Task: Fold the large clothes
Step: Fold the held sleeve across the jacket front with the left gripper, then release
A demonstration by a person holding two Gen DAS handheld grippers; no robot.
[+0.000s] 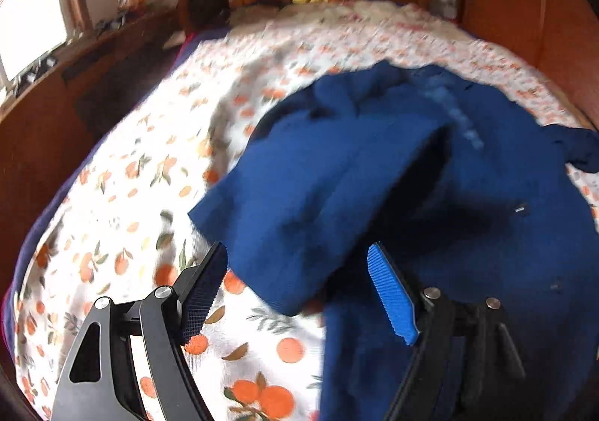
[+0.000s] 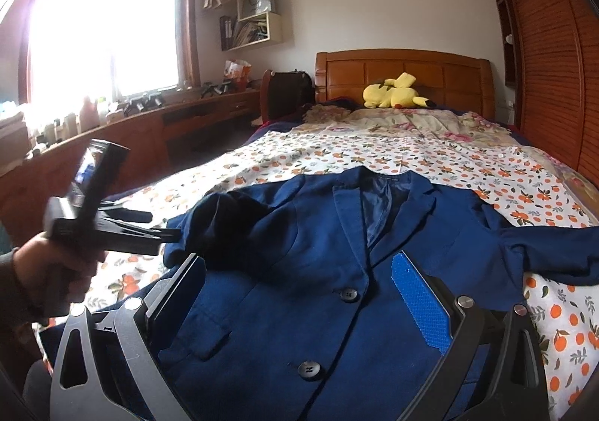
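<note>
Left tongs (image 1: 297,288) stand wide open over the folded-in sleeve (image 1: 299,196) of a navy jacket (image 2: 318,271), gripping nothing; that view is blurred. Right tongs (image 2: 299,308) are also spread wide above the jacket's buttoned front, empty. Both lower edges are cut off. The jacket lies face up on the bed (image 2: 374,155), and a hand (image 2: 52,271) carries the left tool.
</note>
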